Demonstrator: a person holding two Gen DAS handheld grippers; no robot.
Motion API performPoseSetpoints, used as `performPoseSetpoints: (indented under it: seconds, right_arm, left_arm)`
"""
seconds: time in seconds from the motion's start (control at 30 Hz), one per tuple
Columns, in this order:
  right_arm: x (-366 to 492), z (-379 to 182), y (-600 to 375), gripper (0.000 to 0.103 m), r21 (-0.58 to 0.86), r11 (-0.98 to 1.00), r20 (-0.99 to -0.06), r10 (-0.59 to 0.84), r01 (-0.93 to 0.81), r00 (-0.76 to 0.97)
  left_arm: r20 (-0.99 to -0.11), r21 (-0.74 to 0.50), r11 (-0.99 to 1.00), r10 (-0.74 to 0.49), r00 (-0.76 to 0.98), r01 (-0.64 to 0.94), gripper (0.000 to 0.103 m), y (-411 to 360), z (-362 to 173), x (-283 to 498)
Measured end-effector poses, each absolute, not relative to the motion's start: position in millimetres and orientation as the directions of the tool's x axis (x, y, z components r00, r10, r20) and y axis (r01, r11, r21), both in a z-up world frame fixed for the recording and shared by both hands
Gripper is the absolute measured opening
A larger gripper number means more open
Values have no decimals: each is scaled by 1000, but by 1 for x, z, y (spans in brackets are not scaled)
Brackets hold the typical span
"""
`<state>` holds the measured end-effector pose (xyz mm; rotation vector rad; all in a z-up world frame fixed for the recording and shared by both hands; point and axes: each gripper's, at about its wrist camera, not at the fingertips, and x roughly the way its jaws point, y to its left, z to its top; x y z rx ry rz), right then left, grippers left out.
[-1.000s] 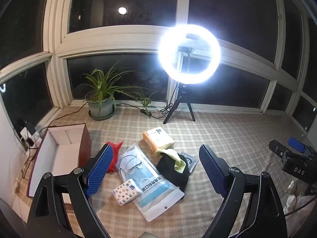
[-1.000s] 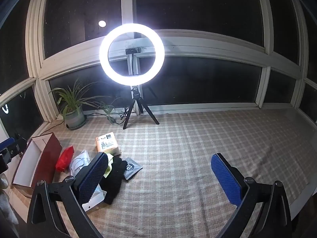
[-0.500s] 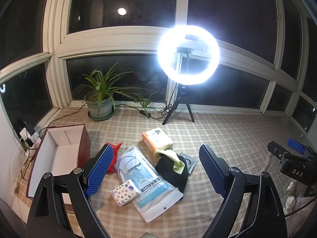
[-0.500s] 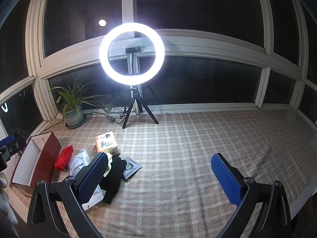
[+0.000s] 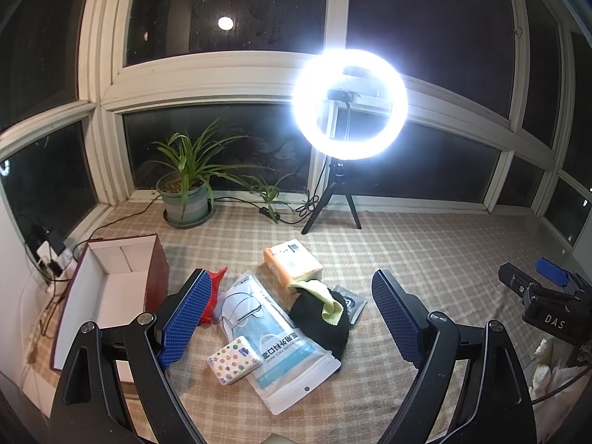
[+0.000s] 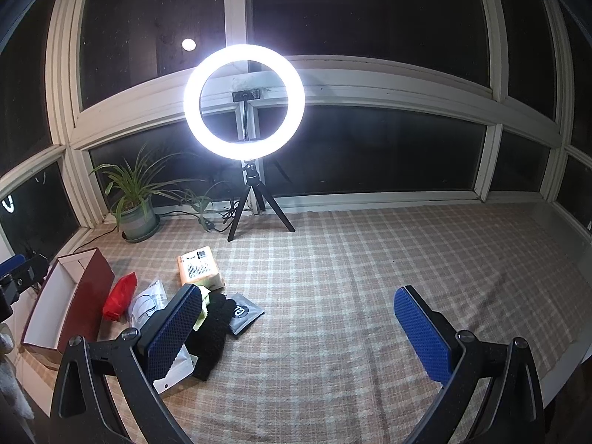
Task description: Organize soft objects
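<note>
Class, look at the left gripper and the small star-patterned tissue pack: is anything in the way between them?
Nothing visible. The left gripper is open above the star-patterned tissue pack, which lies uncovered on the checked cloth, beside the mask packet.

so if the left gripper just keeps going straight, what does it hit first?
Most likely the black cloth with the yellow cloth on it, or the mask pack beside it; they lie between the open left gripper fingers. Depth is unclear, nothing nearer shows.

The plaid cloth (image 6: 370, 277) lies bare right of the pile; the box (image 5: 111, 296) walls its left.
</note>
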<state>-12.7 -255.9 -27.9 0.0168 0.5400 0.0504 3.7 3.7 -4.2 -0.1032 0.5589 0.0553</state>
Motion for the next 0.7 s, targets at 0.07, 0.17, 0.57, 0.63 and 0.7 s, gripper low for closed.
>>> performPoseSetpoints:
  seconds: [0.07,0.17,0.57,0.63,0.7]
  right_arm:
    - [-13,-28,-256,103,30,999,-514,53,-44,856]
    - [-14,-28,-256,103,30,999,-514,53,-44,856]
    - [-14,-27,-258,103,32,999,-513,52,-41,857]
    - [-16,-27,-259,103,33,999,-513,52,-41,857]
    - [-16,-26,-259,103,33,999,-512,52,-40,857]
  left_arm:
    - [-530,-82,994,23,847,-78,89,3,-3,4]
    - [-529,-82,994,22,848,-77,89,3,-2,3]
    - [-527,-84,994,21,850,-77,89,3,-2,3]
    - [-527,-83,994,22,850,-77,89,2,-2,3]
    - [-527,-83,994,22,850,-76,89,3,-2,3]
